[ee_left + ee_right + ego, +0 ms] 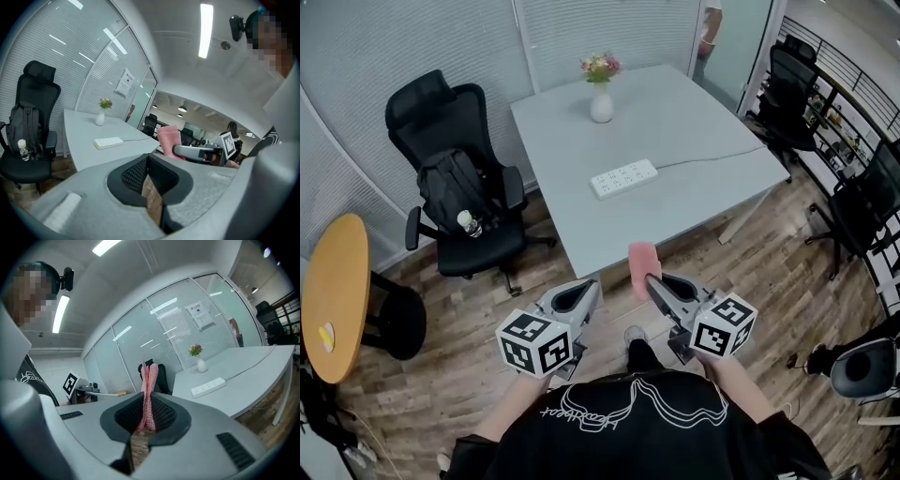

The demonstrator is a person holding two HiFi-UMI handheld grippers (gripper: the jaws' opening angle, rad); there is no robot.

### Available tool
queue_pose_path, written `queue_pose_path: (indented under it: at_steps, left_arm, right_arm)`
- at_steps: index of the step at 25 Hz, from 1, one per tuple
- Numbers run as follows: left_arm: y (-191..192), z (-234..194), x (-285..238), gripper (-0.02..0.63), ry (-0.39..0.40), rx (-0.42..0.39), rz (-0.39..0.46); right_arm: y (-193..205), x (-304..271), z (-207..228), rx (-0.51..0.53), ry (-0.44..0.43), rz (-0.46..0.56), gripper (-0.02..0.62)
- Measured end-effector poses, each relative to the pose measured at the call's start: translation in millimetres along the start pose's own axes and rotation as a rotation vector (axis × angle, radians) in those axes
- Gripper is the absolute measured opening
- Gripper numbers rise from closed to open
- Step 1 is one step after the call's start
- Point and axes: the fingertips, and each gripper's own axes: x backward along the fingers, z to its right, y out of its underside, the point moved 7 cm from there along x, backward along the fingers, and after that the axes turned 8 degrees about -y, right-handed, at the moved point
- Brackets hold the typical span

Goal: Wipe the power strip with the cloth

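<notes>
The white oblong plastic power strip (623,178) lies flat mid-way along the pale grey desk (694,131), its cord (712,156) trailing right. The pink folded cloth (643,261) stands upright, pinched in the right hand-held gripper (651,279).

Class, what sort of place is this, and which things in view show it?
Probably an office meeting room: a grey table with a power strip, black swivel chairs, and glass partition walls with blinds.
</notes>
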Motion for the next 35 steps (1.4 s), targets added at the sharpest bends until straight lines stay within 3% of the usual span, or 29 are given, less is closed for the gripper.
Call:
queue_pose_path:
  at_steps: [11, 18, 27, 35]
  left_arm:
    - [-63.0, -24.2, -146.2, 0.012, -0.074, 0.026, -0.023]
    - [-90.1, -28.3, -207.2, 0.012, -0.122, 0.041, 0.005]
    - [-90.0, -55.9, -234.6, 0.012, -0.178, 0.070, -0.015]
    - [-87.0, -91.5, -261.7, 0.012, -0.179, 0.117, -0.034]
  right_arm:
    - [-70.7, -26.9, 151.1, -0.045, -0.069, -0.012, 0.037]
    - [-101.5, -26.3, 219.6, -0.028, -0.078, -0.001, 0.037]
    - [-98.4, -43.1, 261.6, -0.059, -0.093, -0.010, 0.038]
    - [-100.2, -73.7, 287.2, -0.077, -0.089, -0.047, 0.037]
